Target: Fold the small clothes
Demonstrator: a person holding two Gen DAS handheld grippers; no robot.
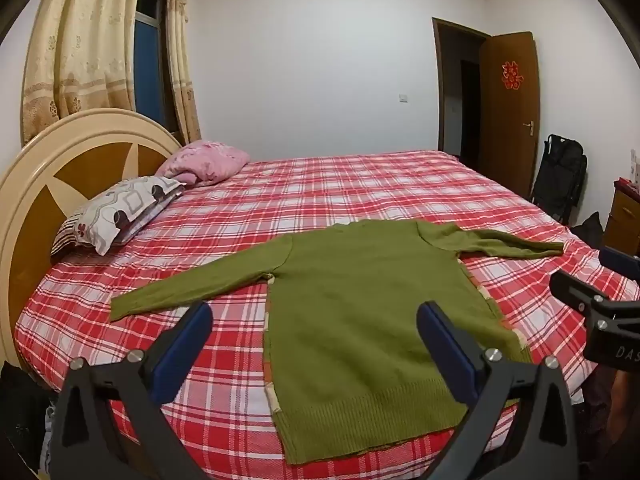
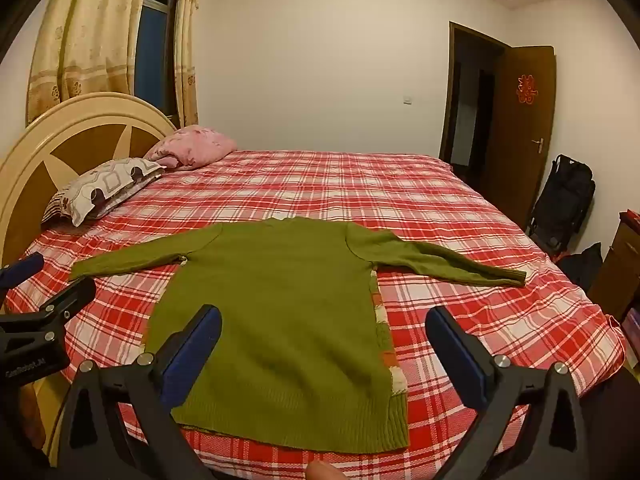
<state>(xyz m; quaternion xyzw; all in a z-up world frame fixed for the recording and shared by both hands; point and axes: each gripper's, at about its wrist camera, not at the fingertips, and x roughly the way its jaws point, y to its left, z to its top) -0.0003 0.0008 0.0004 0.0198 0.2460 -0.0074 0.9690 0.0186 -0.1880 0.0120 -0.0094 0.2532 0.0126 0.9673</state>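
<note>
A green knitted sweater (image 1: pixel 360 320) (image 2: pixel 280 312) lies flat on the red plaid bed (image 1: pixel 320 192) (image 2: pixel 360 192), both sleeves spread out, hem toward me. A patterned lining peeks out along its side seams. My left gripper (image 1: pixel 314 316) hovers open above the sweater's lower left part, with nothing between its blue pads (image 1: pixel 196 328). My right gripper (image 2: pixel 324 320) hangs open above the lower right part, also holding nothing. In the left wrist view the right gripper (image 1: pixel 600 312) shows at the right edge; in the right wrist view the left gripper (image 2: pixel 36 312) shows at the left edge.
A patterned pillow (image 1: pixel 116 212) and a pink bundle (image 1: pixel 208 162) lie by the headboard (image 1: pixel 60 184) at the left. An open brown door (image 1: pixel 510 112), a black bag (image 1: pixel 560 176) and a wooden cabinet (image 1: pixel 624 220) stand beyond the bed's right side.
</note>
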